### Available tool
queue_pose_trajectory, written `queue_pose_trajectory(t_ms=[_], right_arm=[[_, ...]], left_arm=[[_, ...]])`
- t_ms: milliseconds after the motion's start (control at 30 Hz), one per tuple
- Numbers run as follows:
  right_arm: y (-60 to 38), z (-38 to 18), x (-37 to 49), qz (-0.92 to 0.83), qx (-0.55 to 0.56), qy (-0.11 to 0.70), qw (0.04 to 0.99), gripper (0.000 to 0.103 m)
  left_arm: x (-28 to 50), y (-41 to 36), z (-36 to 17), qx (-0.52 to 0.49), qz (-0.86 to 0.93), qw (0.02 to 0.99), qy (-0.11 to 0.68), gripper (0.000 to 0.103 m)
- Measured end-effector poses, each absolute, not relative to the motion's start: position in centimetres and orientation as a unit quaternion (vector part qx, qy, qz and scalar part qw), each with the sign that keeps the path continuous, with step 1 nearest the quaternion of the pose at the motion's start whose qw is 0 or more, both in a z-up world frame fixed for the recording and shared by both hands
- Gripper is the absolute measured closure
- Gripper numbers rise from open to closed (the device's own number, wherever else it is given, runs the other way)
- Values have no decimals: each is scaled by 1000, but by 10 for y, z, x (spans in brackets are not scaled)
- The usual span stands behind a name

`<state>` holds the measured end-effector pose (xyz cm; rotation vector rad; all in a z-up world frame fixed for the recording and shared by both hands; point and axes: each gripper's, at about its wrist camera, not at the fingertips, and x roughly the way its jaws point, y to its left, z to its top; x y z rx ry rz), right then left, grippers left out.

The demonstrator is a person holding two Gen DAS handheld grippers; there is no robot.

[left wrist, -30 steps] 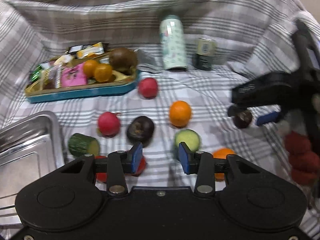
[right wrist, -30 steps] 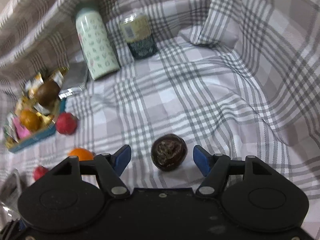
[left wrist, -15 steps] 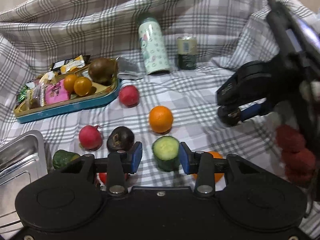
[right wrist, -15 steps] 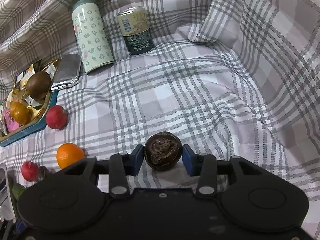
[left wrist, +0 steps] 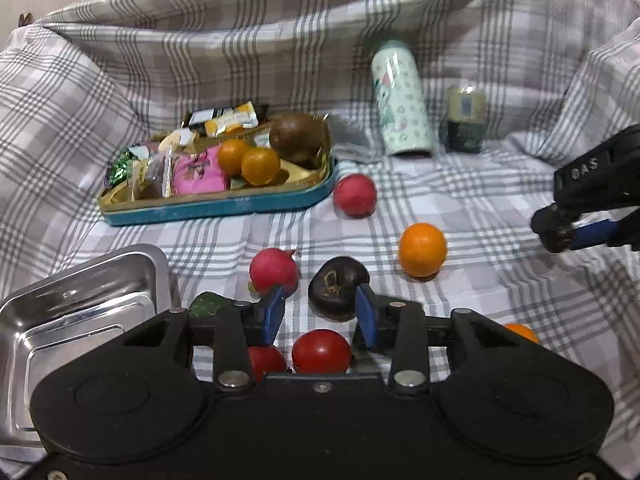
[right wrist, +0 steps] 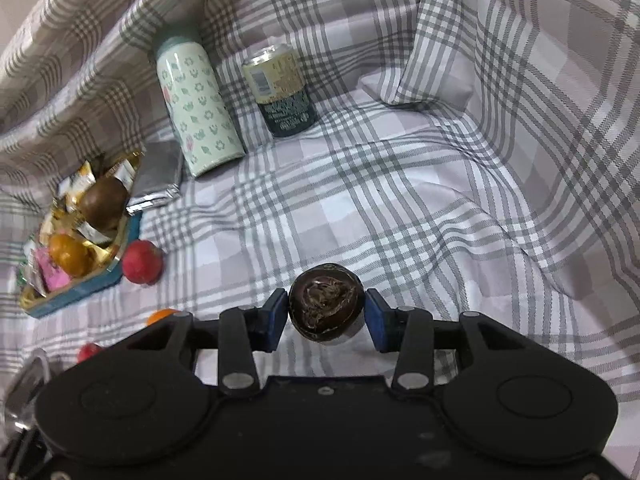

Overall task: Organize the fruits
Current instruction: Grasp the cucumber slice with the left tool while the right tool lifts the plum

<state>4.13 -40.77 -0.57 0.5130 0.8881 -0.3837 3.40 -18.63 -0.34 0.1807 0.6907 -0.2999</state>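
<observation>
Right gripper [right wrist: 326, 316] is clamped on a dark brown round fruit [right wrist: 326, 308] — both blue pads press its sides, and it sits just above the checked cloth [right wrist: 400, 184]. Left gripper [left wrist: 318, 312] is partway open and closing, nothing gripped. A second dark fruit [left wrist: 338, 290] lies on the cloth just past its tips, close to the right pad, not pressed. Two red tomatoes [left wrist: 320, 350] lie under the left gripper, near its body.

Rest of the fruit is loose mid-cloth: an orange [left wrist: 423, 250], two pink-red fruits [left wrist: 274, 270], a cucumber piece [left wrist: 208, 304] mostly hidden behind the left finger. Steel tray [left wrist: 80, 308] sits at the near-left corner. Blue snack tin [left wrist: 216, 204] towards the back-left edge holds wrappers, two small oranges and a brown fruit. Patterned bottle [right wrist: 196, 108] and can [right wrist: 282, 92] stand at the back edge.
</observation>
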Motion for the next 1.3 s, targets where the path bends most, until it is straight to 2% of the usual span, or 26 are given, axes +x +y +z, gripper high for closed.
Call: queue_pose_trajectory(t_ms=[300, 500, 600, 933, 967, 1300], right_arm=[[-423, -1, 33, -132, 314, 402, 850, 59], [-413, 2, 34, -138, 291, 401, 858, 59], [-409, 3, 38, -136, 278, 402, 862, 59], [-403, 2, 41, -134, 259, 403, 868, 59], [-403, 3, 41, -134, 258, 402, 868, 59], [-376, 13, 47, -118, 220, 386, 888, 59]], left_arm=[[10, -197, -11, 123, -224, 908, 331, 56], [16, -200, -15, 123, -220, 907, 338, 55], [20, -200, -16, 123, -218, 907, 339, 52], [26, -210, -22, 139, -210, 904, 347, 54], [27, -210, -22, 137, -210, 903, 349, 57], [27, -169, 11, 52, -180, 923, 336, 58]])
